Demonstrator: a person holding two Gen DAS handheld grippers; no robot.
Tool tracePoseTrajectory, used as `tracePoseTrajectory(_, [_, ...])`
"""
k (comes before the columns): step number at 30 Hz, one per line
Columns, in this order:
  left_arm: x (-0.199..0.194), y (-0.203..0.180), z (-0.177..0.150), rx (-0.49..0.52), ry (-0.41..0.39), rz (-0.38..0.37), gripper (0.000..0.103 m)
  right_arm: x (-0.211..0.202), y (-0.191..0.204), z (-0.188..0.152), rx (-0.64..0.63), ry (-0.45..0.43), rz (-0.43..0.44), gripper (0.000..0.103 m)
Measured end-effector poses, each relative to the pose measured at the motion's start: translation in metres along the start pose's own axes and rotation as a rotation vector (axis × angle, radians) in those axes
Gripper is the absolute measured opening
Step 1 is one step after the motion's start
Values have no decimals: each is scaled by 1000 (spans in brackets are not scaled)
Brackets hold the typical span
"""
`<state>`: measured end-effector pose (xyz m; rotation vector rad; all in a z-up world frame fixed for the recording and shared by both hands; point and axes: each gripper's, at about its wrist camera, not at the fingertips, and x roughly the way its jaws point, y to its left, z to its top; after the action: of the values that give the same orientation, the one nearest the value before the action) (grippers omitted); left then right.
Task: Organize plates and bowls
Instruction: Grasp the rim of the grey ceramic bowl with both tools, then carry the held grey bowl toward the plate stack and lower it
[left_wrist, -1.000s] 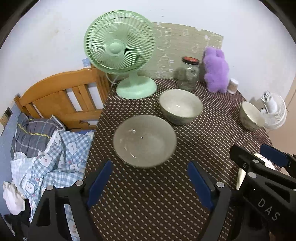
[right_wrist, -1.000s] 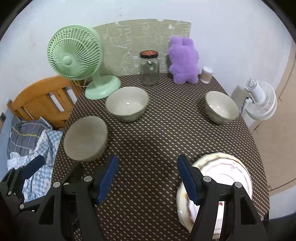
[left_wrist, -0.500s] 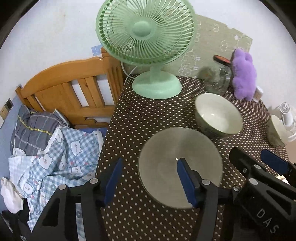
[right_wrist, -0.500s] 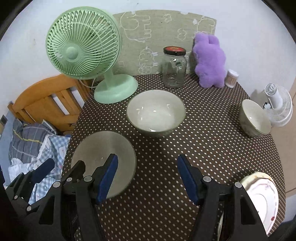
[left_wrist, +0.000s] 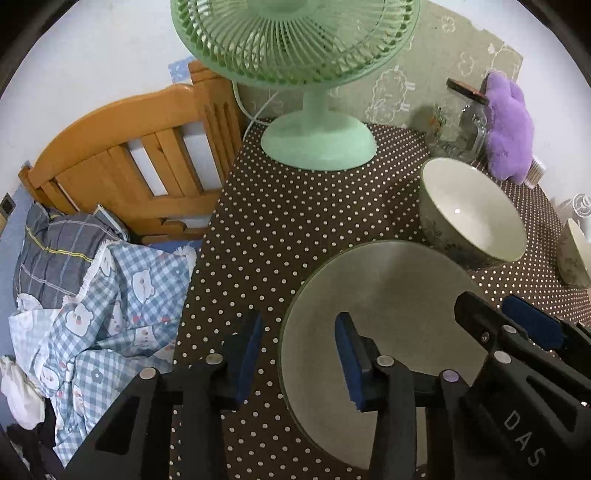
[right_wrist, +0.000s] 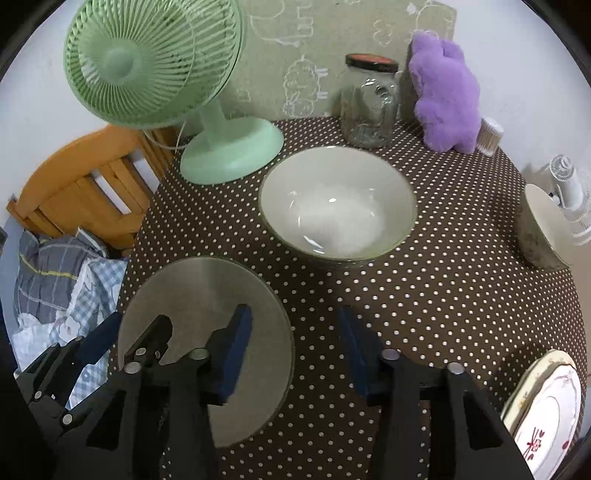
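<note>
The left hand-held gripper (left_wrist: 297, 354) is open, its fingers straddling the left rim of the near bowl (left_wrist: 388, 332) on the worktop (left_wrist: 288, 221). The right hand-held gripper (right_wrist: 295, 354) hangs open beside that bowl. A second bowl (right_wrist: 338, 206) sits just beyond, a third bowl (right_wrist: 543, 229) at the right edge, plates (right_wrist: 546, 406) near right.

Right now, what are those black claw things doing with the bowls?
A person holds a claw in each hand to tidy the dishes. The left claw is open around the rim of the nearest grey-green bowl, one finger inside and one outside, not yet pinching. The right claw hovers open over the dotted tablecloth. Another big bowl, a small bowl and stacked plates wait nearby.
</note>
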<state>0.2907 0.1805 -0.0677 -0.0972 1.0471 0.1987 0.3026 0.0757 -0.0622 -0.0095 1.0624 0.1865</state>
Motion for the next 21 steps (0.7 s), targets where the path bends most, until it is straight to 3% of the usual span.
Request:
tracePoseTrajectory(2, [4,0,0,9,9,4,31,5,4,1,-15,11,8,31])
tracePoseTrajectory(5, [8,-2,0,19,18,0,23,11,8,1,-42,16,4,21])
tracePoseTrajectory(21, [-5,-16,-12,51,53,-7,22,-1,-1,-11,-48,59,-15,19])
